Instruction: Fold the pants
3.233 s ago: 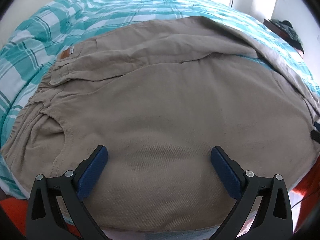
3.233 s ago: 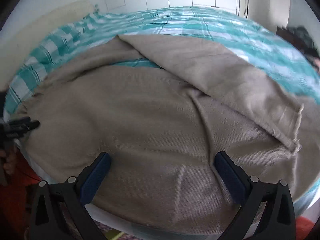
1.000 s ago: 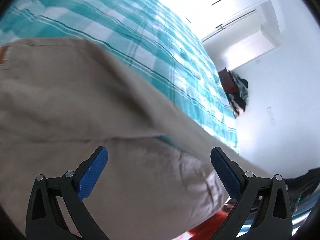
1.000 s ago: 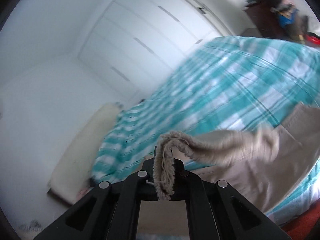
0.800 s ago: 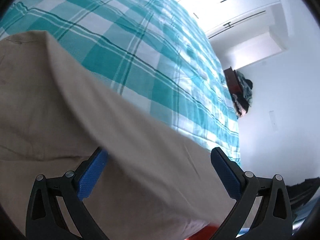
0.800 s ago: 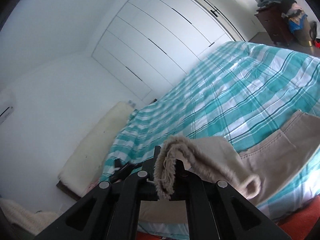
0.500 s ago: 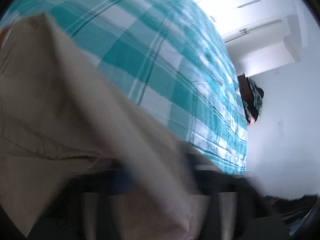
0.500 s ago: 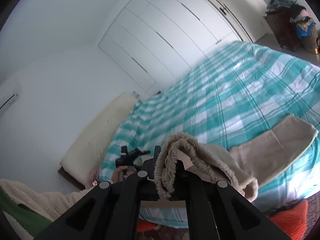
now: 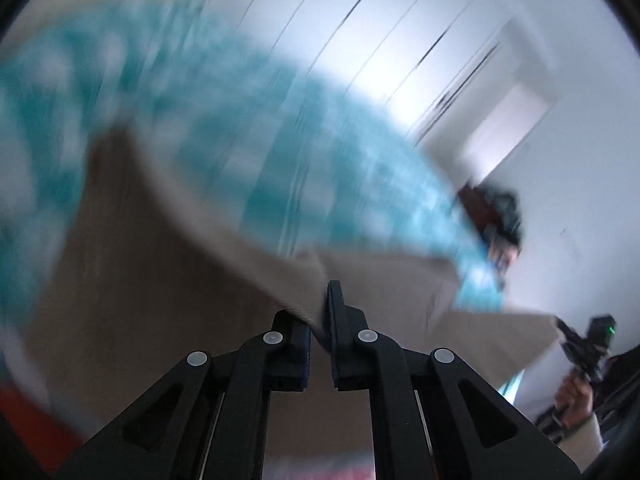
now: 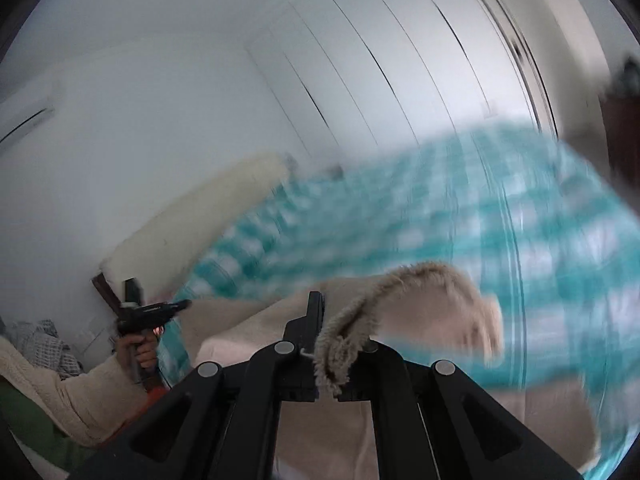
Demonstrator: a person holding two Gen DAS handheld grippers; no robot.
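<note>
Room: white wardrobe (image 10: 400, 80) doors run across the back wall in both views; a dark dresser (image 9: 494, 216) piled with clothes stands at the far corner beyond the bed

Bed: checked teal and white cover (image 9: 248, 152), badly blurred in both views, fills the middle ground; a cream pillow (image 10: 192, 240) lies along its far left edge in the right wrist view

Pants: beige pants (image 9: 152, 280) lifted off the bed cover, stretched between the two tongs; one broad panel hangs in front of the left camera, and a frayed hem (image 10: 352, 320) droops over the right tongs

Left gripper: left gripper (image 9: 318, 336) clenched on a fold of the pants, cloth pinched between the dark pads; in the right wrist view it shows at the far left, held by the person's hand (image 10: 138, 350) in a cream sleeve (image 10: 68, 396)

Right gripper: right gripper (image 10: 326, 344) clamped tight on the frayed hem, which spills out over the pads; in the left wrist view it is small at the lower right edge, in the person's other hand (image 9: 574, 400)

Containers: cannot tell of any in these blurred views
</note>
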